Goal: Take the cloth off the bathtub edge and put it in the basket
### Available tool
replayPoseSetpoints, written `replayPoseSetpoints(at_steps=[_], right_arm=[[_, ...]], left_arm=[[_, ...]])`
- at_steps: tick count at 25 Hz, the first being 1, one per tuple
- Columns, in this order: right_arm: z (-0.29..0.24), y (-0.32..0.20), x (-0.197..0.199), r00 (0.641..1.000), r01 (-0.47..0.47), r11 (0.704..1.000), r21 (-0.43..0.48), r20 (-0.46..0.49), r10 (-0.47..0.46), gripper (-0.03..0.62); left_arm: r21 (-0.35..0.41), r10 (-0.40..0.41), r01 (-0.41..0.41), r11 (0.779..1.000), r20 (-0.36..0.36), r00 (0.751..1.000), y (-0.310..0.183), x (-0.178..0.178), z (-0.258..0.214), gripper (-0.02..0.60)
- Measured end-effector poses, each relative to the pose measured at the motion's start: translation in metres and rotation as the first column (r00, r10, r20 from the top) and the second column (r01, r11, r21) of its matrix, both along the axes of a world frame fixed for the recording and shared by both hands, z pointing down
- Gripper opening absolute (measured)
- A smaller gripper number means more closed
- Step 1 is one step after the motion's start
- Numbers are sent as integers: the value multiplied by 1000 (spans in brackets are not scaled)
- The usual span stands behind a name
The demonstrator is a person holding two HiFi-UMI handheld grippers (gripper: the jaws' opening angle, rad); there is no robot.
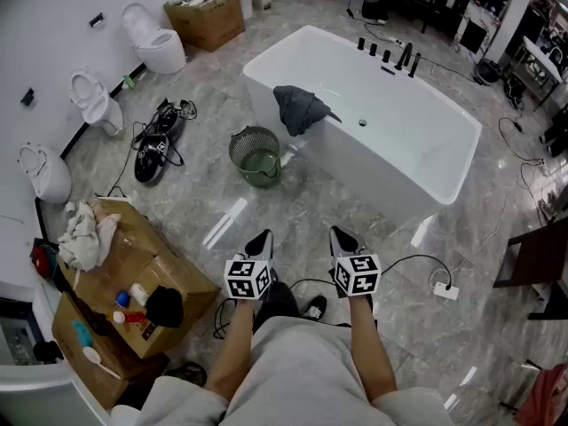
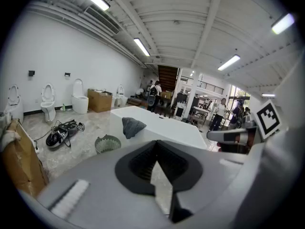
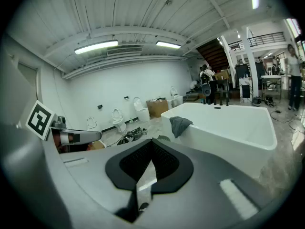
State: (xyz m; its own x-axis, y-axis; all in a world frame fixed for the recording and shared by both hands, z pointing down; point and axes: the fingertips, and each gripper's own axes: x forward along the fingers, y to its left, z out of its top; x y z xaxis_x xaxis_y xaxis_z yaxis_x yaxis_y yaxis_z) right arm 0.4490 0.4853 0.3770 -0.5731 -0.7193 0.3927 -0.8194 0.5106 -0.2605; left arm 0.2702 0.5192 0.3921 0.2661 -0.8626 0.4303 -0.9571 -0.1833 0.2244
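Observation:
A dark grey cloth [image 1: 300,107] hangs over the near edge of the white bathtub [image 1: 377,162]. On the floor just left of the tub stands a round green mesh basket [image 1: 256,155]. Both grippers are held close to the person's body, well short of the tub. My left gripper [image 1: 262,237] and my right gripper [image 1: 341,234] point toward the tub, each shut with nothing between its jaws. The left gripper view shows the cloth [image 2: 132,126] and basket [image 2: 107,143] beyond my left gripper [image 2: 156,149]. In the right gripper view the cloth [image 3: 180,124] lies ahead of my right gripper [image 3: 152,147].
Open cardboard boxes [image 1: 133,282] with rags and bottles sit at the left. Toilets [image 1: 158,41] line the left wall. A tangle of black cables [image 1: 156,142] lies on the floor. A white power strip [image 1: 445,290] and cord lie at the right. People stand far behind the tub.

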Motion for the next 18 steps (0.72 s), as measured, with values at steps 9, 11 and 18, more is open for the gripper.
replayPoseSetpoints(at_steps=[9, 11, 18], right_arm=[[-3, -21, -7, 993, -3, 1000, -31, 118, 6, 0], [2, -25, -15, 994, 13, 999, -35, 107, -9, 0], [24, -68, -43, 998, 11, 997, -76, 70, -6, 0]], left_arm=[[2, -75, 75, 997, 4, 997, -4, -35, -9, 57], [-2, -101, 101, 995, -18, 995, -4, -49, -9, 57], [-3, -132, 132, 991, -72, 989, -66, -91, -8, 57]])
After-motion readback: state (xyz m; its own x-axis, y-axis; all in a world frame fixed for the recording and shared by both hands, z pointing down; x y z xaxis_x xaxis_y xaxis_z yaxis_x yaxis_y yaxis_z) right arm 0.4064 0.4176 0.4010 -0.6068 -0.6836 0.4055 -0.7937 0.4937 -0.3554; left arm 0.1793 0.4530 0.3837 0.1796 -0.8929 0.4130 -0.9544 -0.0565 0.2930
